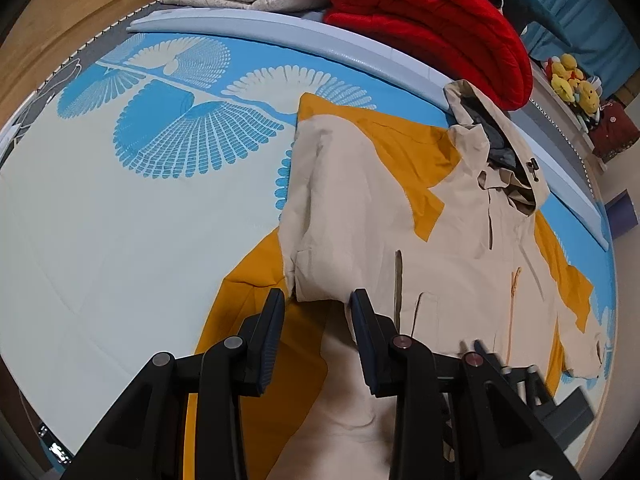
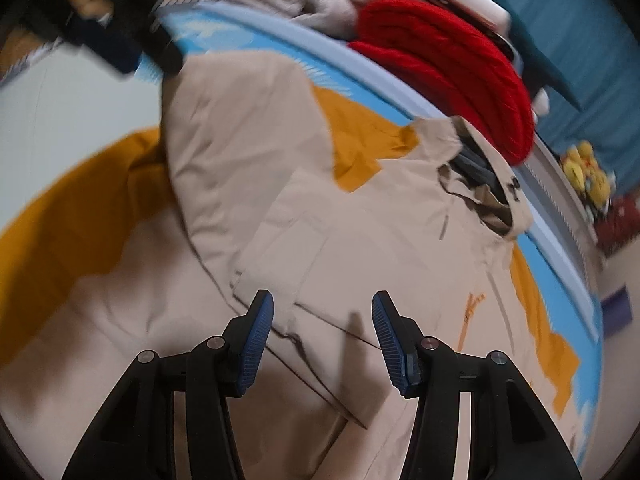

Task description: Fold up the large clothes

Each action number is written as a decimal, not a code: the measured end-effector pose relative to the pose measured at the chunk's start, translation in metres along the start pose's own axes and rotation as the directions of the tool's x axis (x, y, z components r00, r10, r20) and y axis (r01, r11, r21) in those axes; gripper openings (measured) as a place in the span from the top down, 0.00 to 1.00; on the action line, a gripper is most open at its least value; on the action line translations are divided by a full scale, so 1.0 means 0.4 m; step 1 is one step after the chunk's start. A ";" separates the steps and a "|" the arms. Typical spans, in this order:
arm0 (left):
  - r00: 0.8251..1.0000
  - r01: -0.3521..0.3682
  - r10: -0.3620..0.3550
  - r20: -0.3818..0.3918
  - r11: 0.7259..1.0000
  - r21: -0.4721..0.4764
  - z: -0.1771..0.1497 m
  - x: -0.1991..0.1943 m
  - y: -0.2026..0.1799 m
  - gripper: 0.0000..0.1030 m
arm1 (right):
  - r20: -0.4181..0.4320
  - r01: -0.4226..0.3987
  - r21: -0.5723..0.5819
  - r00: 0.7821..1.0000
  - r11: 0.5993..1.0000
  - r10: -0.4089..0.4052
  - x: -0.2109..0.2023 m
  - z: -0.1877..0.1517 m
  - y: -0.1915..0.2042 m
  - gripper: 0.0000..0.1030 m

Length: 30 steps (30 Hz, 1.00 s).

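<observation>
beige-and-mustard jacket (image 1: 460,240) flat on bed (image 1: 100,240), hood toward red blanket (image 1: 432,24).

My left gripper (image 1: 318,300) points steeply down at the jacket (image 1: 400,208), its two dark fingers partly apart. The end of the folded sleeve lies just beyond the tips; I cannot tell whether the pads press on any cloth. My right gripper (image 2: 322,304) also tilts down over the jacket's front, its blue ribbed pads (image 2: 256,348) standing well apart with nothing between them, clear of the fabric. In the left wrist view, my right gripper shows low and to the right, just beside the jacket's hem.
</observation>
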<state>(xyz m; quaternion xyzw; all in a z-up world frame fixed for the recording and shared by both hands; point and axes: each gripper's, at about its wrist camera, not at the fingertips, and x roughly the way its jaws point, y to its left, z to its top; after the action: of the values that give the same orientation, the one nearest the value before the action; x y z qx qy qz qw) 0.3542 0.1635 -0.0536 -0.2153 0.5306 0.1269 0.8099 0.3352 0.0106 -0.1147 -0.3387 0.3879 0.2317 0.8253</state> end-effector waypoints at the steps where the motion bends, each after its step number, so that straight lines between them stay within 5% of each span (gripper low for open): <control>1: 1.000 0.002 -0.002 -0.002 1.000 -0.005 0.002 0.001 0.005 0.70 | -0.001 0.003 -0.023 1.000 1.000 -0.004 0.006 -0.003 0.009 0.55; 3: 1.000 0.007 -0.007 -0.008 1.000 -0.025 0.004 0.002 0.017 0.70 | -0.003 -0.006 -0.031 1.000 1.000 0.006 0.014 -0.006 0.013 0.97; 8: 1.000 0.010 -0.011 -0.009 0.999 -0.040 0.010 0.003 0.024 0.70 | 0.057 -0.060 0.158 0.997 0.986 0.051 -0.010 -0.003 -0.066 1.00; 14: 1.000 0.015 -0.016 -0.014 0.999 -0.047 0.011 0.008 0.021 0.70 | 0.145 -0.141 0.354 0.985 0.924 0.095 -0.048 -0.017 -0.173 0.99; 17: 1.000 0.012 -0.013 -0.017 0.999 -0.046 0.011 0.012 0.023 0.70 | 0.116 -0.211 0.312 0.976 0.926 0.183 -0.031 -0.011 -0.154 0.86; 19: 1.000 0.012 -0.013 -0.020 0.999 -0.050 0.012 0.013 0.023 0.70 | 0.092 -0.223 0.258 0.974 0.940 0.206 -0.021 -0.010 -0.119 0.65; 21: 1.000 0.014 -0.015 -0.021 0.998 -0.056 0.014 0.014 0.024 0.70 | 0.064 -0.217 0.207 0.976 0.954 0.208 -0.008 -0.012 -0.084 0.55; 23: 1.000 0.015 -0.016 -0.021 0.998 -0.059 0.016 0.014 0.025 0.70 | 0.020 -0.214 0.146 0.977 0.966 0.213 0.009 -0.020 -0.050 0.52; 26: 1.000 0.017 -0.019 -0.024 0.998 -0.063 0.017 0.015 0.028 0.70 | -0.058 -0.114 0.045 0.991 0.992 0.116 0.041 -0.038 -0.008 0.53; 27: 1.000 0.018 -0.019 -0.024 0.998 -0.066 0.018 0.015 0.028 0.70 | -0.068 -0.093 0.039 0.993 0.995 0.096 0.047 -0.044 -0.008 0.66; 28: 1.000 0.018 -0.019 -0.024 0.998 -0.067 0.020 0.016 0.029 0.70 | -0.070 -0.076 0.046 0.994 0.996 0.079 0.050 -0.046 -0.014 0.93; 30: 1.000 0.019 -0.021 -0.022 0.997 -0.080 0.024 0.015 0.036 0.70 | -0.050 -0.077 0.100 0.995 0.992 0.083 0.034 -0.057 -0.041 0.96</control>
<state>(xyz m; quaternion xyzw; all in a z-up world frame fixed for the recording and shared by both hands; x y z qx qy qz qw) 0.3581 0.1805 -0.0587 -0.2542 0.5321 0.1375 0.7958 0.3430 -0.0156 -0.1301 -0.2880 0.4342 0.2360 0.8202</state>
